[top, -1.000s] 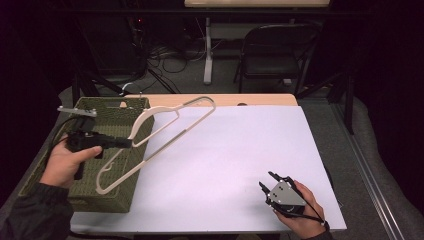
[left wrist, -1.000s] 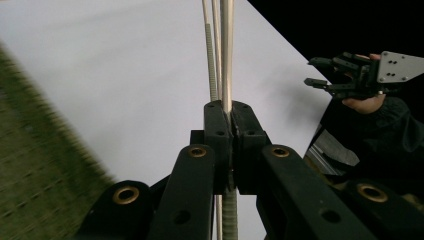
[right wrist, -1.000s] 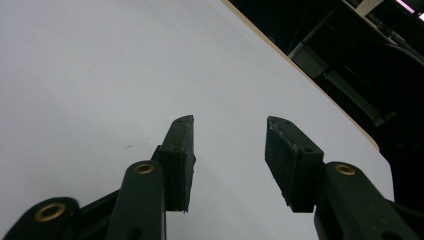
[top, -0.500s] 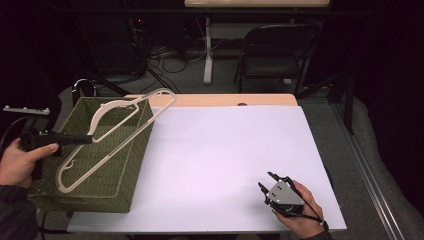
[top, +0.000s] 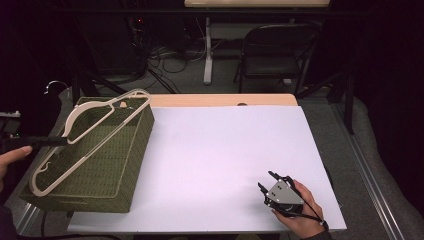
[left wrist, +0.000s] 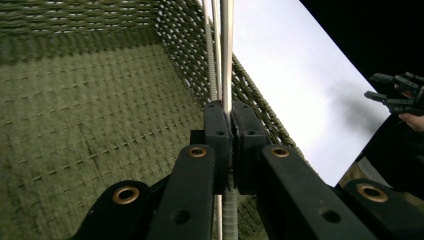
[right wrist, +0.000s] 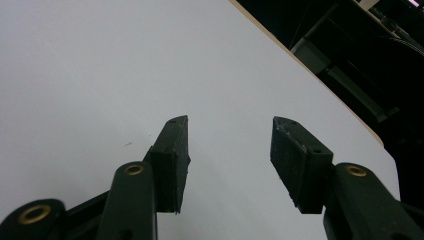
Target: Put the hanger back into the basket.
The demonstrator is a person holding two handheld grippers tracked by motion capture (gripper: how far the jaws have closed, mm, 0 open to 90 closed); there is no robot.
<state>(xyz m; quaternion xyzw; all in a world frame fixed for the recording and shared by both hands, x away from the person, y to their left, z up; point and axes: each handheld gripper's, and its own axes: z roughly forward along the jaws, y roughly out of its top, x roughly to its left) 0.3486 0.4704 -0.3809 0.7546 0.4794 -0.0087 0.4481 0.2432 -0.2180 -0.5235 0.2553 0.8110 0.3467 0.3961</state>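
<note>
Gripping the hanger (top: 90, 135) by one thin bar, the left gripper (left wrist: 226, 131) has its jaws clenched tight on it; in the left gripper view the pale bars run straight up from between the pads, above the woven floor of the basket (left wrist: 90, 100). In the high view the hanger hangs tilted over the basket (top: 135, 165), its shoulders crossing the far rim and its lower end above the near left corner, its metal hook (top: 55, 86) sticking out past the far left corner. The left hand (top: 10, 160) shows at the left edge of that view, outside the basket. The basket sits at the left end of the table (top: 225, 150), partly on the white sheet.

The right gripper (top: 270, 182) rests near the table's near right corner, well apart from the basket, in the right hand (top: 300, 215). Its jaws have just been opening and now stand apart with nothing between them; the right gripper view shows bare white tabletop (right wrist: 100, 65) in the gap and both pads (right wrist: 172, 160) free. The left gripper view also catches that gripper far off at its right edge (left wrist: 395, 95), over the sheet's edge.
</note>
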